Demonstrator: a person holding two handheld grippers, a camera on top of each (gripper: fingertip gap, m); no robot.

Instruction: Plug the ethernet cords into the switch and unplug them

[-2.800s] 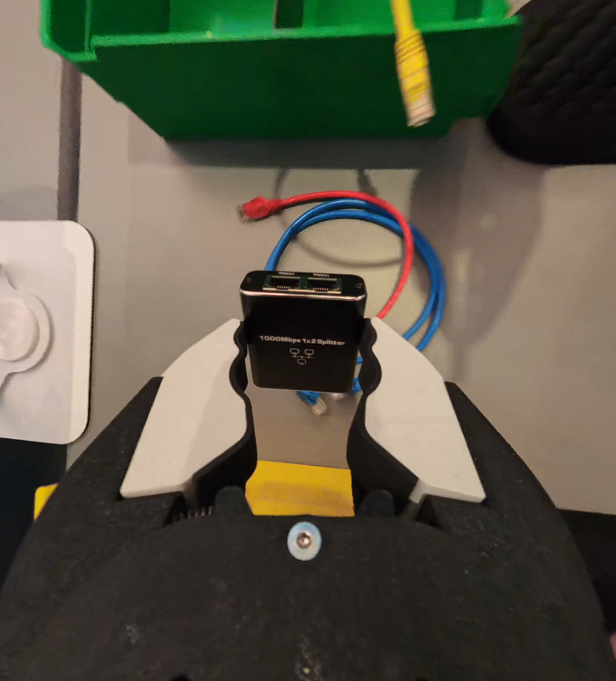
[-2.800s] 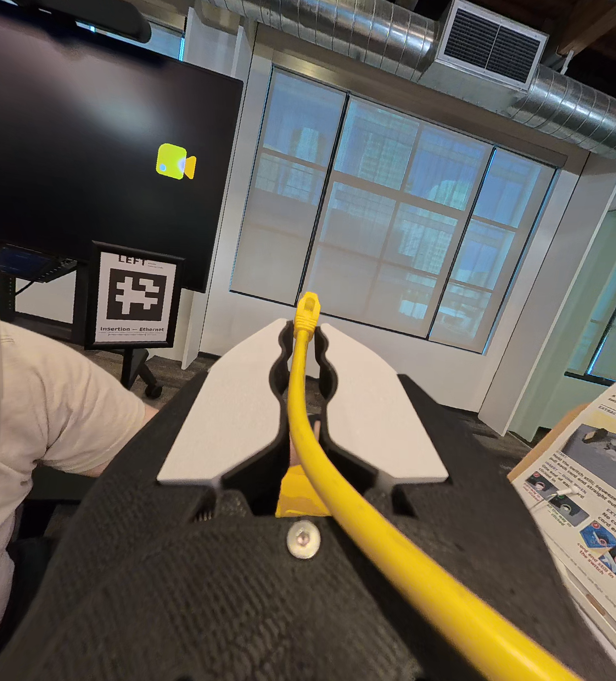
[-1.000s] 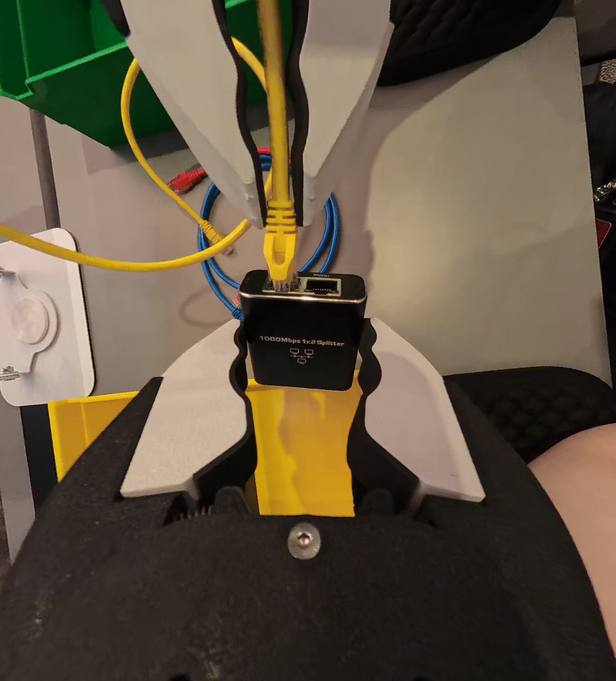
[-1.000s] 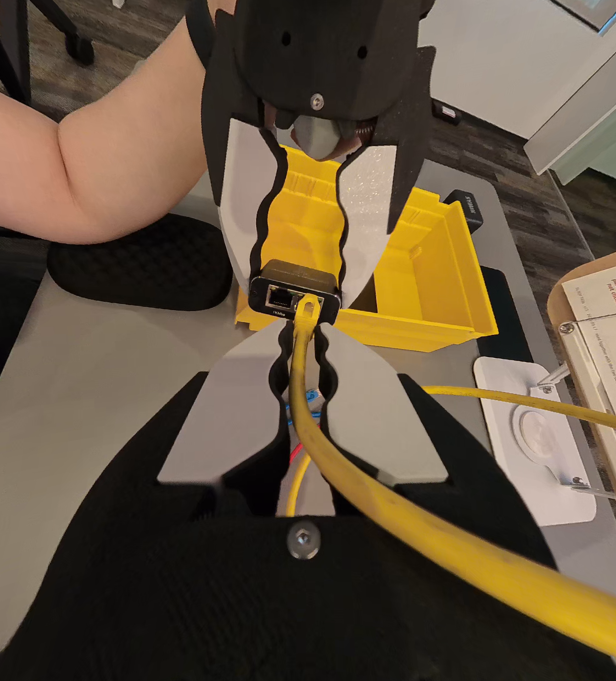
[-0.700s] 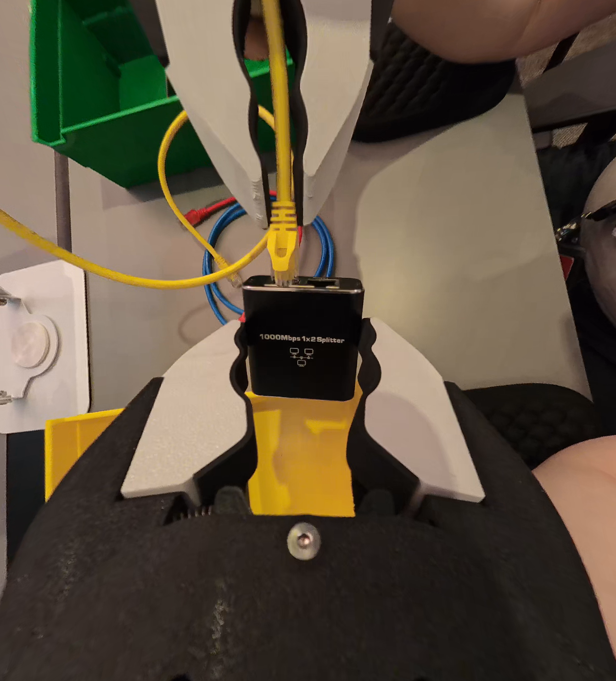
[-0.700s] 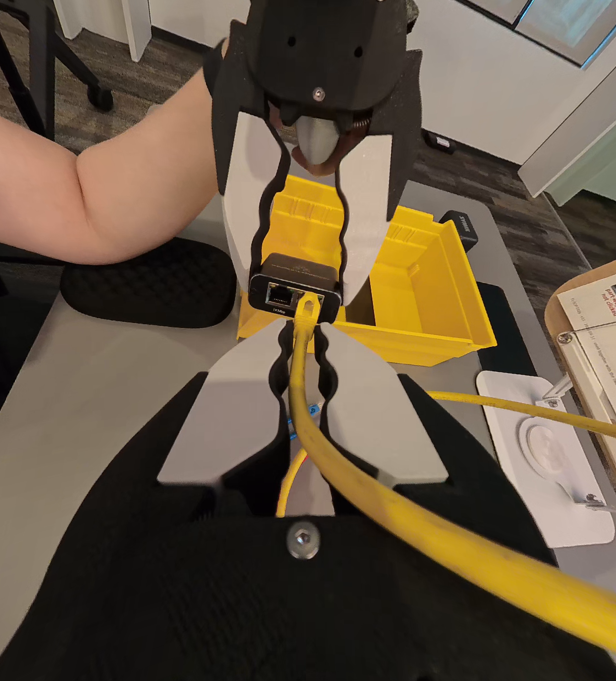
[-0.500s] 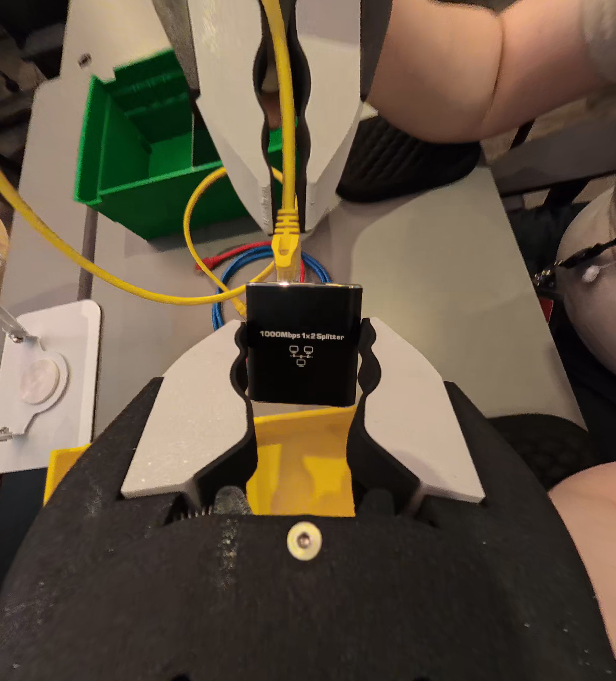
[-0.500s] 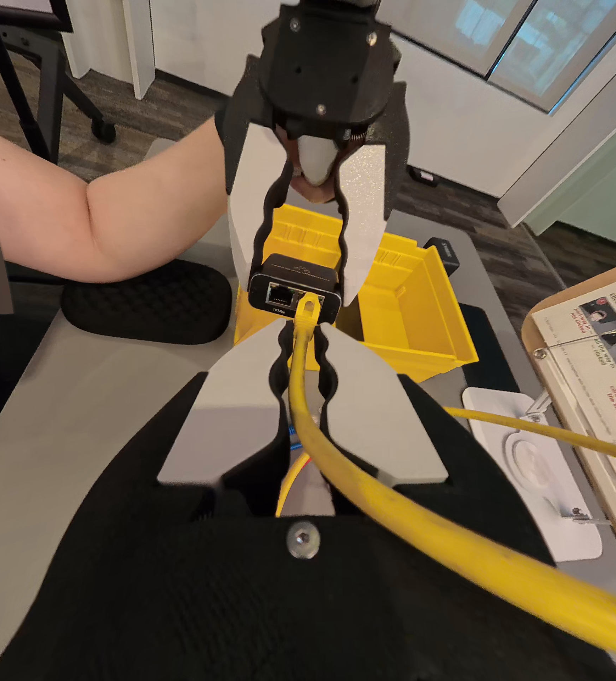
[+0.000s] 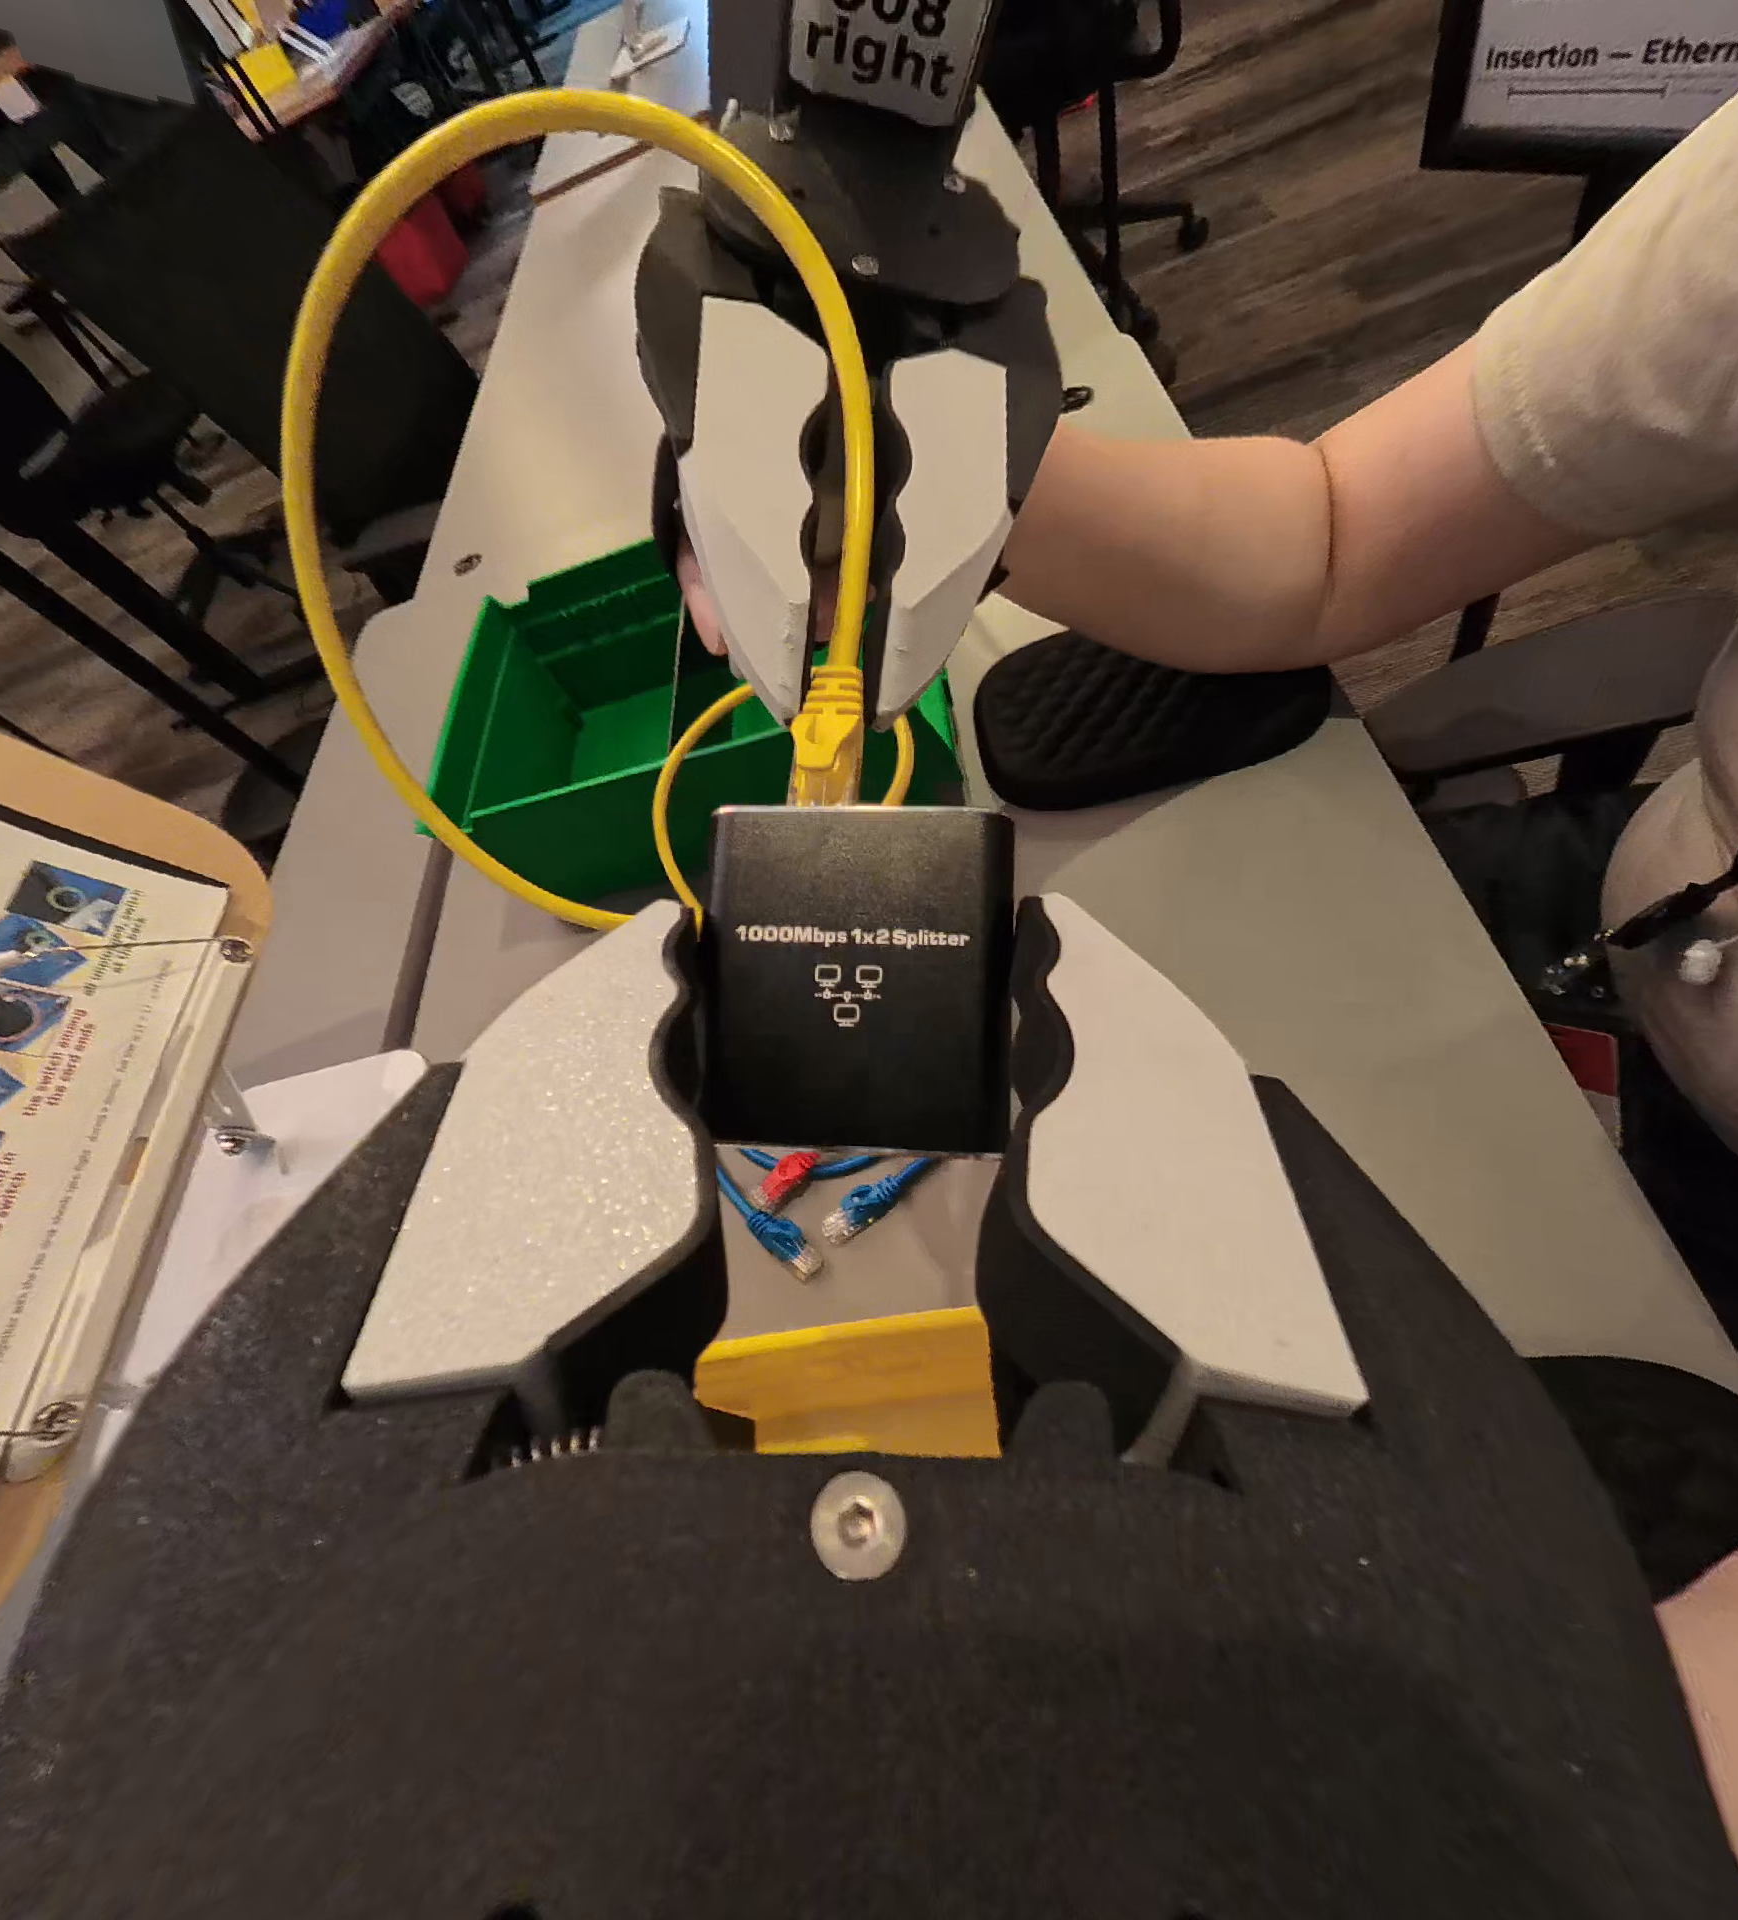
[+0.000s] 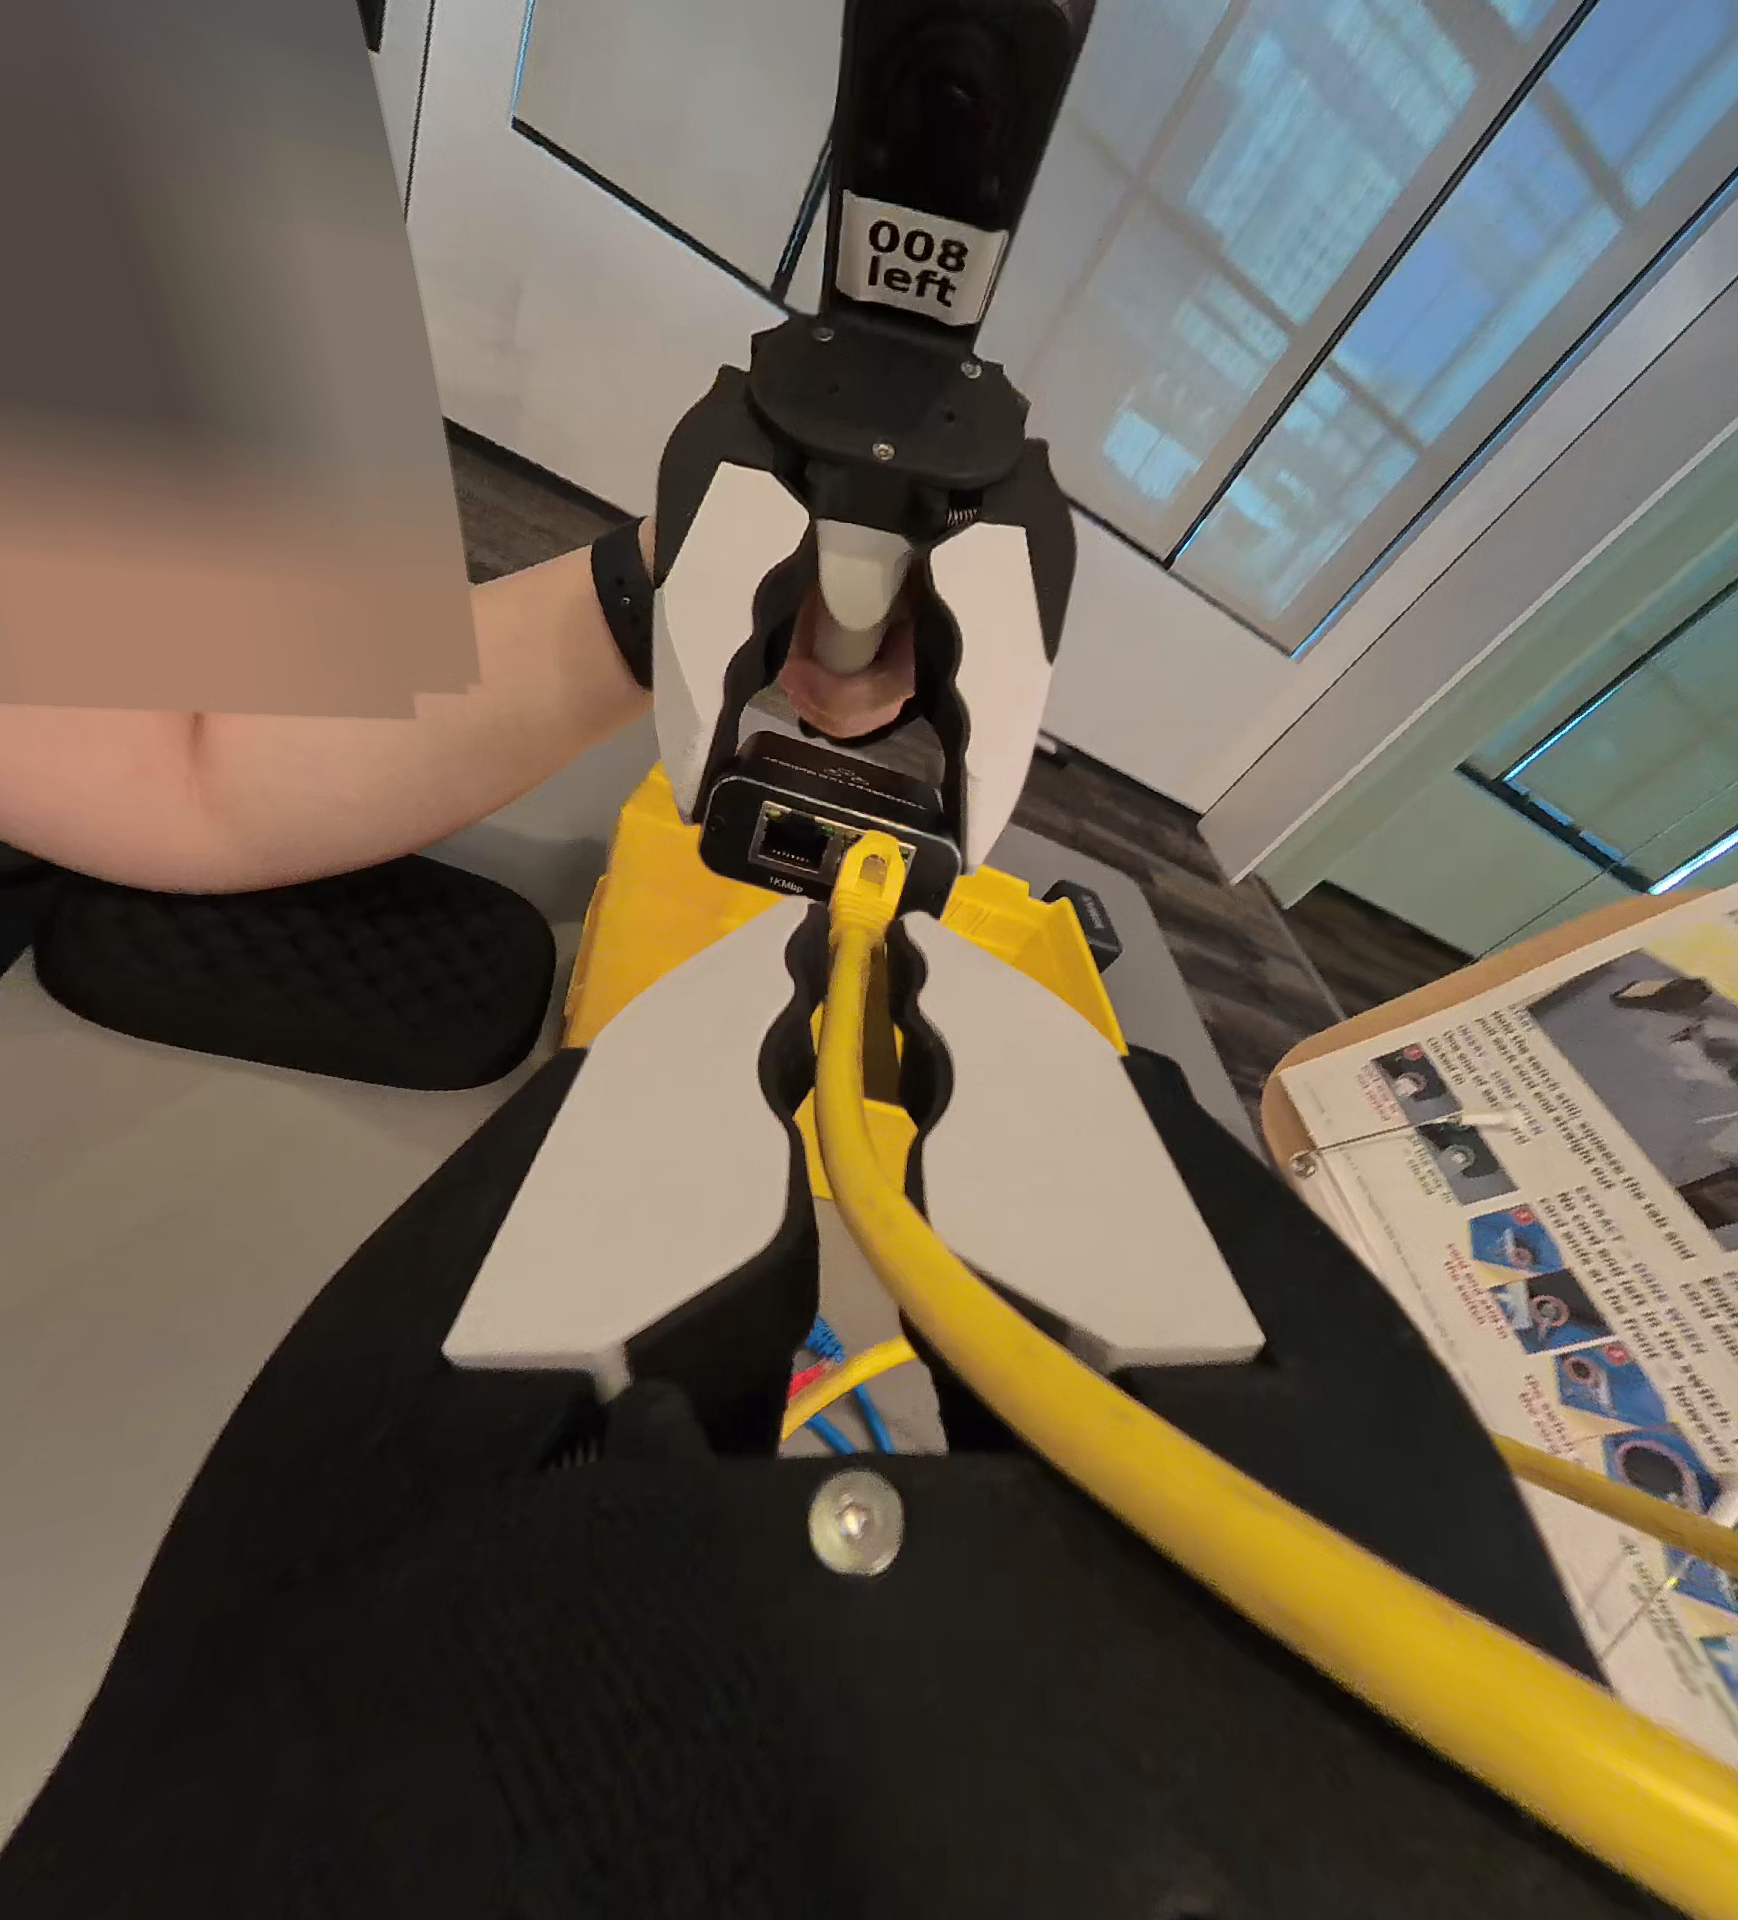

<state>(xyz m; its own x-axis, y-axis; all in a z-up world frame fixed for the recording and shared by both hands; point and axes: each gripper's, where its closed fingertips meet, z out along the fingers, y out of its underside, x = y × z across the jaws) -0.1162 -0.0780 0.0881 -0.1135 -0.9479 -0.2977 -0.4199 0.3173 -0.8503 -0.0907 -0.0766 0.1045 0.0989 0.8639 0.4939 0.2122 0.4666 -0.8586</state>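
Yellow cord [image 10: 849, 1049] runs down the slot of the right claw [image 10: 860, 935], which is clenched on it just behind the plug so the tip stays stiff and aimed; the plug [image 9: 825, 740] sits in one port of the black switch [image 9: 857, 977], how deep I cannot tell. The left claw [image 9: 857, 1023] grips the switch by its two flat sides, ports facing away, raised off the tabletop, which leaves the port face free and gives the push something to brace against. The second port [image 10: 792, 837] beside the plug is vacant. Slack cord arcs high in a loop [image 9: 325, 436] to one side, out of the way. Below, on the grey tabletop [image 9: 1260, 935], lie blue cords [image 9: 782, 1242] and a red one [image 9: 790, 1174], probably next in turn, with a green bin [image 9: 532, 748], a yellow bin [image 10: 1041, 935] and a black pad [image 10: 293, 971]. An instruction sheet [image 10: 1571, 1195] on a board sits at the edge; tall windows [image 10: 1416, 260] and dark wood flooring [image 9: 1312, 208] surround.
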